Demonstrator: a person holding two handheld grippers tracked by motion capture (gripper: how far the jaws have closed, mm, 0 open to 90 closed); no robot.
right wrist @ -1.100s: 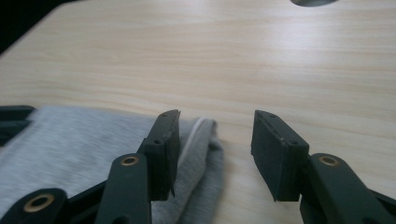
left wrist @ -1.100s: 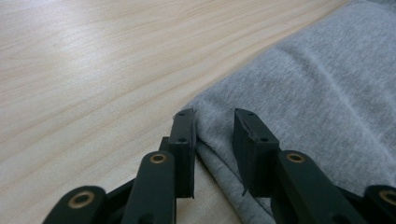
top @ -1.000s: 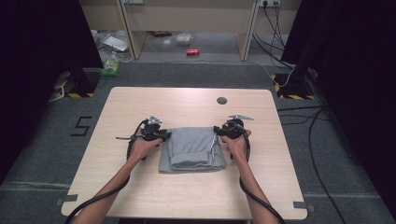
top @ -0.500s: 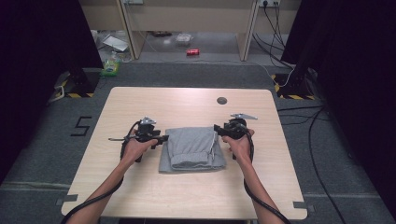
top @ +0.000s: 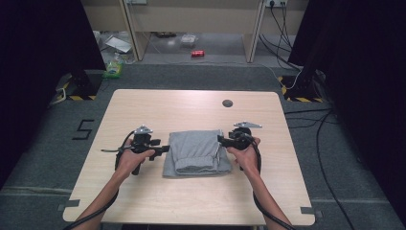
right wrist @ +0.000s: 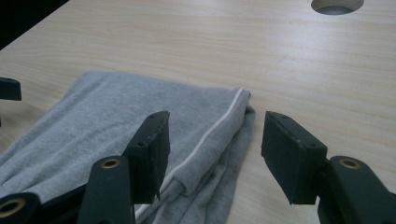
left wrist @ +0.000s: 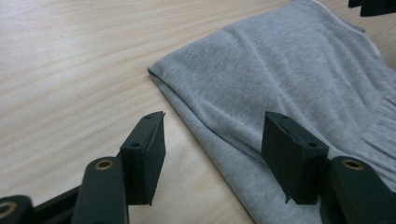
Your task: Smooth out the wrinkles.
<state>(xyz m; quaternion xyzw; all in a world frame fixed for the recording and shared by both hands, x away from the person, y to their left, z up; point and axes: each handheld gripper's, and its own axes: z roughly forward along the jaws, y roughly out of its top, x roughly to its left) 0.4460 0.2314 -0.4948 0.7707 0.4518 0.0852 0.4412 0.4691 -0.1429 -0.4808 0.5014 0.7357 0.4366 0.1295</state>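
A folded grey garment lies flat in the middle of the light wooden table. In the left gripper view its folded edge runs between my jaws. A white seam stripe marks its edge in the right gripper view. My left gripper sits just off the garment's left side, open, holding nothing. My right gripper hovers at the garment's right edge, open too, with the cloth's edge below its jaws. A hand holds each gripper.
A round cable hole sits near the table's far edge. Beyond the table on the floor lie a red can, a green bottle and scattered litter. Cables trail on the floor at the right.
My left gripper has drawn back to the left, off the garment's left edge. The right gripper has barely moved. The garment lies as before.
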